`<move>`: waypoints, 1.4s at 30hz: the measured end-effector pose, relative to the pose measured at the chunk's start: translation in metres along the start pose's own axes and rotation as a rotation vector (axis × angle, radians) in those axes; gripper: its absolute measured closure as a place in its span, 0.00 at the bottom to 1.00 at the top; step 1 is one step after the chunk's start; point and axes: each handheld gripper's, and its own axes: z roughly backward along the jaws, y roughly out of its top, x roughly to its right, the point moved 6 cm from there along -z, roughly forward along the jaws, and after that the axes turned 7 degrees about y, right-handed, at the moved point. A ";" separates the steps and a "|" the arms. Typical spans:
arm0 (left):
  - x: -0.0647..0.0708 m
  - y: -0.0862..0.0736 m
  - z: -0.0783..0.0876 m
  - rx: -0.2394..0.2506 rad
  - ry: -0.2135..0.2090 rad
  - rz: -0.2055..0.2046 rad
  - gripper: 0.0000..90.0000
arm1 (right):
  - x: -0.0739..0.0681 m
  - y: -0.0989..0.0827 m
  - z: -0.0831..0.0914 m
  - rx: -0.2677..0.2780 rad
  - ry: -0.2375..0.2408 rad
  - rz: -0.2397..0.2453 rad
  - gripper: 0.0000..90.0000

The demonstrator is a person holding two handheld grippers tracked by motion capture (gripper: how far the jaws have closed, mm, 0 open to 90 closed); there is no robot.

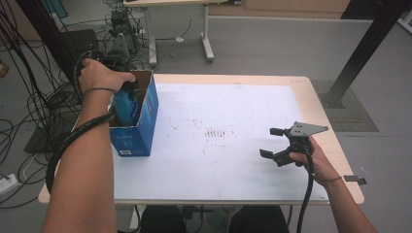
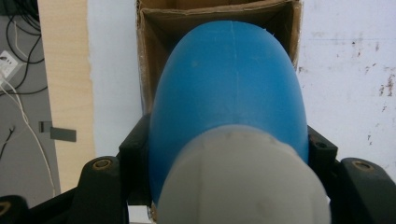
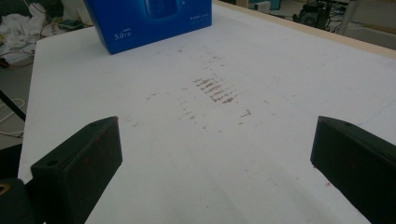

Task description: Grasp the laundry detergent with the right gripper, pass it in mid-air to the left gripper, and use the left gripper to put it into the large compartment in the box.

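L fingers (image 2: 229,154) clamp blue bottle (image 2: 229,84) inside cardboard box (image 1: 141,126), walls close around; R fingers (image 1: 273,143) open over table (image 1: 233,160).

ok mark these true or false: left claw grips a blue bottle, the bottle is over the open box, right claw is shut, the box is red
1. The left claw grips a blue bottle: true.
2. The bottle sits over the open box: true.
3. The right claw is shut: false, its jaws stand wide apart with nothing between them.
4. The box is red: false, it is blue outside, brown card inside.
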 end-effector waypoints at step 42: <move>0.010 -0.006 -0.059 -0.063 0.002 -0.021 0.42 | -0.001 -0.004 -0.003 0.004 0.006 -0.008 0.02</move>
